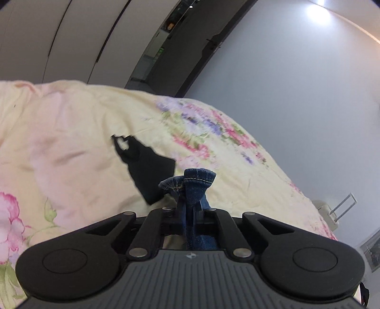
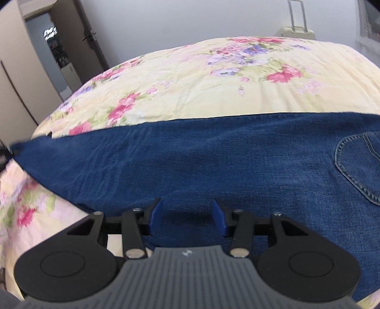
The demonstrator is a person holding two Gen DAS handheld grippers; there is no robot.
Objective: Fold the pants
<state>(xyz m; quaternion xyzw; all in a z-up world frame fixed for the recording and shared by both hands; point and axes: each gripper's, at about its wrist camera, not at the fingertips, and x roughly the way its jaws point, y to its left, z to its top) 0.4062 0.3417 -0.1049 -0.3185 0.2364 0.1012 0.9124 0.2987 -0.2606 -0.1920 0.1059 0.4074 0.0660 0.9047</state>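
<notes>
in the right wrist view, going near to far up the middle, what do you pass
right claw, open → jeans → floral bedspread → white wall

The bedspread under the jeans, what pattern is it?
Pale yellow bedspread with pink and purple flowers, clearest in the right wrist view.

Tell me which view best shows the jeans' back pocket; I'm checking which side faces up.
The right wrist view: the stitched back pocket lies at its right edge on the jeans. The left wrist view shows only a pinched hem, no pocket.
</notes>
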